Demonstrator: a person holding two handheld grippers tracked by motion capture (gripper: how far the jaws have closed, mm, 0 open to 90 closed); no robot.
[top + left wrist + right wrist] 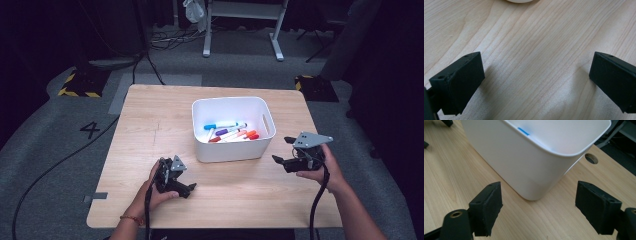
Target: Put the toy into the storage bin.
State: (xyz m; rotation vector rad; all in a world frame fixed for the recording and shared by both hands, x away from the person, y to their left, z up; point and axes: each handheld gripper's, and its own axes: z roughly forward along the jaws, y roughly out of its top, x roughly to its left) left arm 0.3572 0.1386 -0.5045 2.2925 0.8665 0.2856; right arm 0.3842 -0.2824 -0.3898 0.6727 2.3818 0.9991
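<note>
- While we hold both grippers empty and spread wide, the white bin (233, 129) of markers (231, 131) sits mid-table.
- Our right gripper (286, 150) hovers just beside its near right corner, nearer than our left gripper (186, 181).
- The markers seem to lie mostly crosswise.

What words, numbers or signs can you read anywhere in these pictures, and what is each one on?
"4": a large black numeral on the grey carpeted floor, left of the light wooden table.
The coloured marker pens in the white plastic bin may carry print, but it is too small to read.
The yellow-and-black striped floor plates bear no words.
</note>
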